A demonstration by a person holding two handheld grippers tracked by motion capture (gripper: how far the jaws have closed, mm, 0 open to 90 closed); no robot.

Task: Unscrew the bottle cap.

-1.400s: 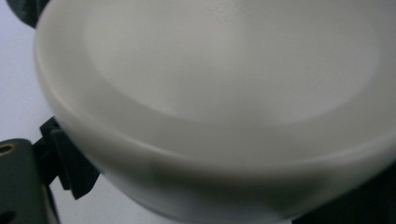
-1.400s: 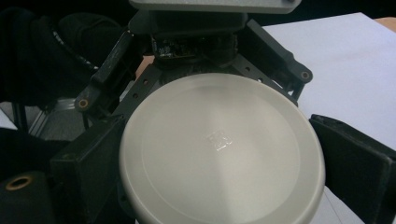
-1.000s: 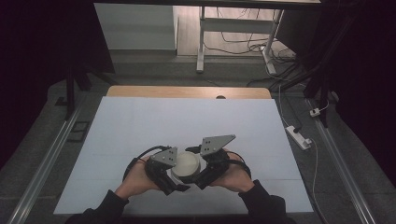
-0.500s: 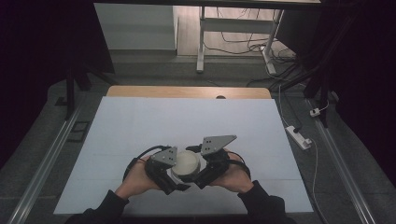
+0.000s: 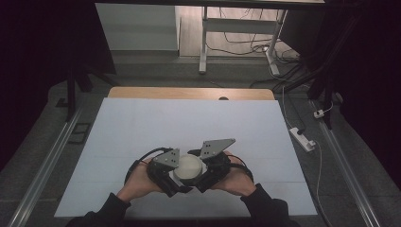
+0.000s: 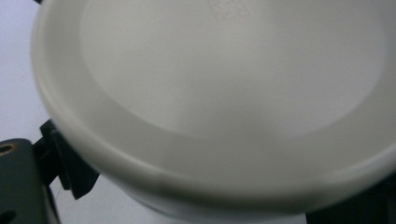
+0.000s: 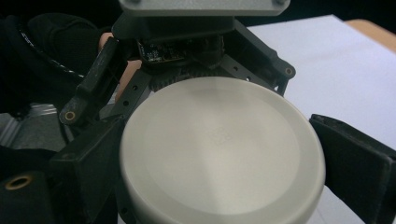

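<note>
A white round container [image 5: 189, 168] with a flat lid [image 7: 219, 149] is held just above the near middle of the white table [image 5: 189, 123]. Both hands meet around it. In the high view my left gripper [image 5: 178, 176] comes at it from the left and my right gripper [image 5: 201, 174] from the right. The right gripper view has its black jaws pressed on either side of the lid's rim, with the left gripper's body [image 7: 196, 42] just behind. Close up in the left gripper view, the lid [image 6: 224, 93] is above a black jaw that hugs the container's wall [image 6: 187, 210] under the rim.
The white table sheet stretches wide to the far wooden edge [image 5: 189, 92]. On the floor at the right lies a power strip [image 5: 302, 138] with cables. Metal rails [image 5: 47, 165] run along both sides, and a frame's legs [image 5: 203, 42] stand beyond the table.
</note>
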